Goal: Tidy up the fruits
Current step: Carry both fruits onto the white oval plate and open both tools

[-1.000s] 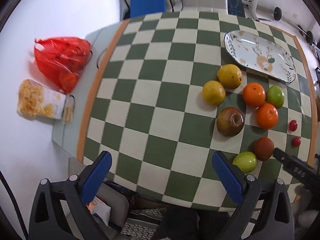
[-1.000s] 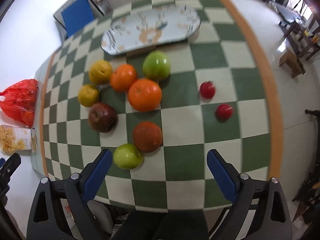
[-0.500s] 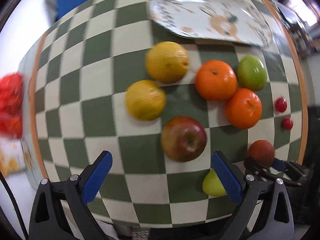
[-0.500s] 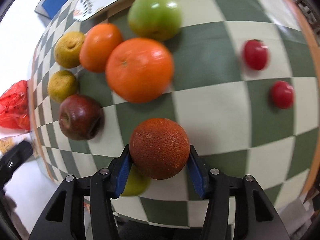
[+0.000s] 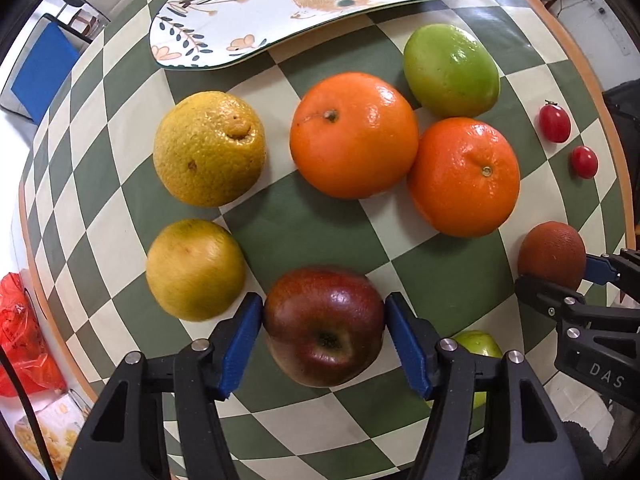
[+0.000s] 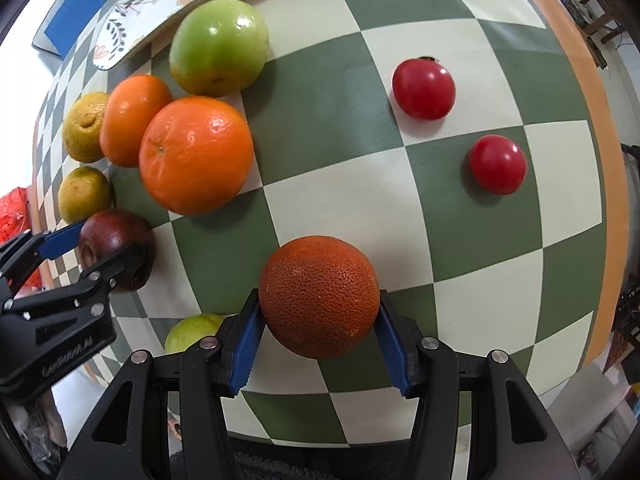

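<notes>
Left claw (image 5: 324, 320) grips the dark red apple (image 5: 324, 326) on the checkered surface (image 5: 304, 220). Right claw (image 6: 318, 320) grips the dark rough-skinned orange (image 6: 319, 297).

Tablecloth (image 5: 304, 224): green-and-cream checks, orange border. Plate (image 5: 248, 16): white, leaf-and-deer print. Apple (image 5: 324, 326) dark red; blood orange (image 6: 319, 296) rusty red; gripper pads (image 6: 246, 340) blue.
</notes>
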`<state>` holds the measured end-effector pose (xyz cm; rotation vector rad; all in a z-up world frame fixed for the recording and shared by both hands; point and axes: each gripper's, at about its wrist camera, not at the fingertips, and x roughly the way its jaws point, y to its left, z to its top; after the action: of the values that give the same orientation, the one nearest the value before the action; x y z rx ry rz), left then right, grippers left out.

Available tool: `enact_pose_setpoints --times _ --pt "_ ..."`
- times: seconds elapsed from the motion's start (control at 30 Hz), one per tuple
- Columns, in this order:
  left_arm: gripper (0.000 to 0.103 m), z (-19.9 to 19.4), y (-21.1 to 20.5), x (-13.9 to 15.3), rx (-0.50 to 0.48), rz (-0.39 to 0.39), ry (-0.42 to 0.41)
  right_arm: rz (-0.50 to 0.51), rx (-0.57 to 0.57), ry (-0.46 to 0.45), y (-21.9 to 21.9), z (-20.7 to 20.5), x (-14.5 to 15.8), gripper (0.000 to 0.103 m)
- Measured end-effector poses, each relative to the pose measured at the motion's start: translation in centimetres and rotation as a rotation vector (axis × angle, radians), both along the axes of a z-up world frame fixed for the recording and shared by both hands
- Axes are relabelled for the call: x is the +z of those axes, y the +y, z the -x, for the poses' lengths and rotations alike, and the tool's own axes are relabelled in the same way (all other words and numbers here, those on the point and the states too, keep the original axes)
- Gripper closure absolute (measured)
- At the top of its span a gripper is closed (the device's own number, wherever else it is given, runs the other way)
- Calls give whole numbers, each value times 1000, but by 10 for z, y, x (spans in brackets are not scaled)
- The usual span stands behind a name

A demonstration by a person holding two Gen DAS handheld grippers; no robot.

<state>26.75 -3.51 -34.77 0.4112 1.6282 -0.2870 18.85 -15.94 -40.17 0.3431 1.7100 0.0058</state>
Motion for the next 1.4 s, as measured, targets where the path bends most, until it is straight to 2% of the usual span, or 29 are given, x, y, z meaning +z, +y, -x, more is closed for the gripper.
enact_pose_setpoints --times 0.1,0.17,0.3,0.43,0.53,0.6,0.67,0.77,0.87,0.93,1.07,1.17,1.4 --pt "42 3 -1 3 22 -4 -10 6 4 -5 6 0 -6 46" --pt "43 14 17 10 72 9 -11 9 18 -8 9 1 -8 46" --pt "43 13 47 29 204 49 -8 3 48 -11 17 2 0 47" --pt "43 5 75 65 347 130 -3 -56 58 -28 13 -6 13 48" --pt "43 -17 89 106 447 212 -39 -115 69 -56 9 -15 33 48" --pt "43 -46 93 130 495 258 -75 -151 76 -91 -6 -37 55 48" --pt "43 -75 80 140 544 303 -88 -174 83 -140 -15 -57 75 48" --pt "43 -127 59 128 612 336 -92 -193 108 -209 -16 -111 95 48" --pt "43 -180 51 98 670 338 -67 -163 147 -253 -29 -179 104 48" --pt "43 -209 47 75 693 336 -14 -152 176 -253 -15 -229 92 48" --pt "43 -239 44 35 732 342 80 -119 247 -248 4 -288 66 48" --pt "43 -244 40 26 743 352 100 -104 297 -230 10 -321 50 48" --pt "43 -260 28 29 666 326 82 -108 334 -188 11 -341 23 47"
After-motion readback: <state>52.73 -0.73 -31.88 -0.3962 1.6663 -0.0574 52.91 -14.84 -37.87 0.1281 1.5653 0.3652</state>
